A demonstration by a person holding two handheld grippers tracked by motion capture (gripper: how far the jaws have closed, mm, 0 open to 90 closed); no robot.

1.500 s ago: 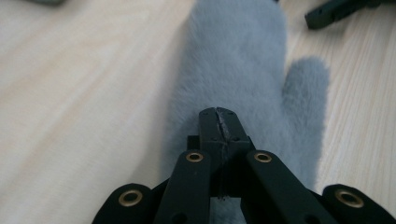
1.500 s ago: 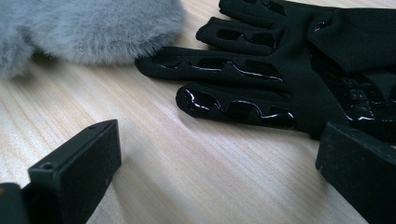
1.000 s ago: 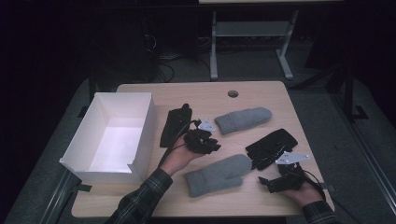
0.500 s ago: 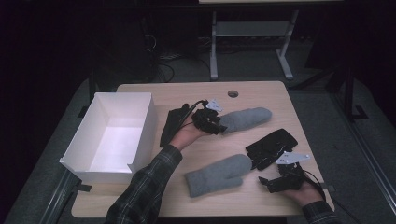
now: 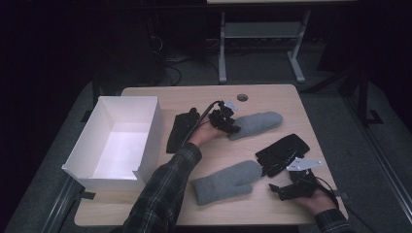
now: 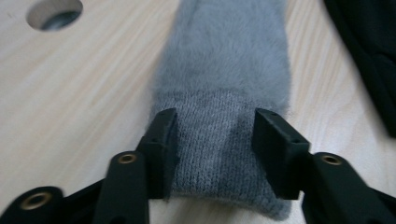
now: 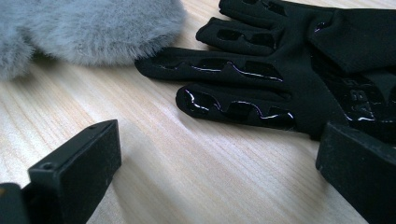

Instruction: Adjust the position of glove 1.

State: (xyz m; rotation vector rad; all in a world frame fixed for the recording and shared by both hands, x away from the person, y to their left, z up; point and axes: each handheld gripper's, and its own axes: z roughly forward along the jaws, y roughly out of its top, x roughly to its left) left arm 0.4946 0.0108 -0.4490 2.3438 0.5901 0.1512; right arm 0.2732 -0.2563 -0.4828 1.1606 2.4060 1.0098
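A far grey mitten lies on the wooden table; its knitted cuff points toward me. My left gripper is at that cuff, its jaws have just been closing, and its pads press on both edges. A second grey mitten lies nearer me. One black glove lies at the right, another black glove left of centre. Near the front right edge my right gripper stands open over bare wood, just short of the right black glove's fingers.
An open white box stands at the table's left side. A round cable hole sits near the far edge. The near grey mitten's fur lies just left of the right black glove. A metal stand is on the floor beyond.
My left hand has moved away from me and to the right, from the middle of the table to the far mitten's cuff. The right hand has stayed put.
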